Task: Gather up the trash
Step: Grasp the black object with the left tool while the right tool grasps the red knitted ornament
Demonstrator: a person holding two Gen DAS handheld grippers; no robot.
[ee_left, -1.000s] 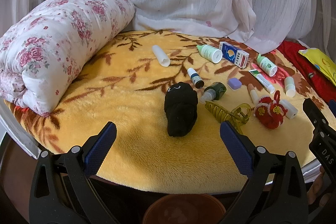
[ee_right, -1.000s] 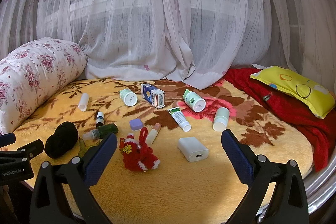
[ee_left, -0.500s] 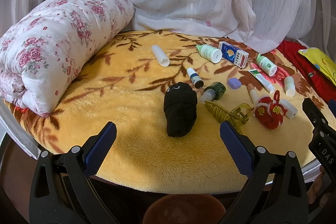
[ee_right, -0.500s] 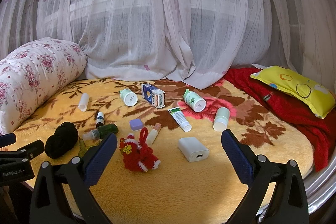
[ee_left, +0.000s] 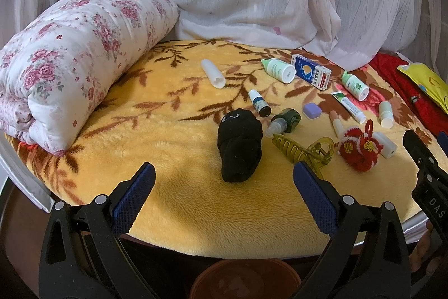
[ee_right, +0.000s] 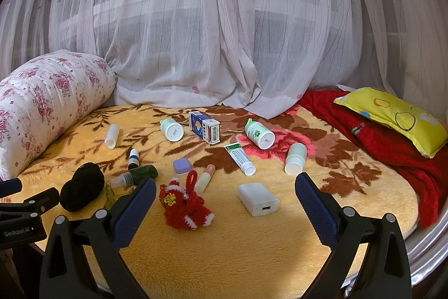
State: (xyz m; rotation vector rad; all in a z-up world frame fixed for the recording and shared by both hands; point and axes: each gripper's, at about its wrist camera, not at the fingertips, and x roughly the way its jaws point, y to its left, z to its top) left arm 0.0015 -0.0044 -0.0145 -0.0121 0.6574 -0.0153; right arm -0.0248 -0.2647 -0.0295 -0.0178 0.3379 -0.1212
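Small items lie scattered on a yellow leaf-patterned blanket (ee_left: 173, 147). A rolled black sock (ee_left: 240, 145) lies just ahead of my open, empty left gripper (ee_left: 224, 187). Beyond it are a dark green spray bottle (ee_left: 284, 119), a small dropper bottle (ee_left: 259, 102), a white tube (ee_left: 213, 73), white-green bottles (ee_left: 278, 70) and a blue box (ee_left: 310, 72). My right gripper (ee_right: 225, 203) is open and empty above a red knitted ornament (ee_right: 184, 208) and a white charger (ee_right: 258, 199). A brown bin (ee_left: 246, 282) sits below the left gripper.
A rolled floral quilt (ee_left: 72, 58) lies at the left. A red blanket (ee_right: 392, 147) and yellow pillow (ee_right: 392, 116) lie at the right. Sheer curtains (ee_right: 196, 32) hang behind. An olive hair claw (ee_left: 305, 150), a purple case (ee_right: 182, 166) and a toothpaste tube (ee_right: 239, 159) lie mid-blanket.
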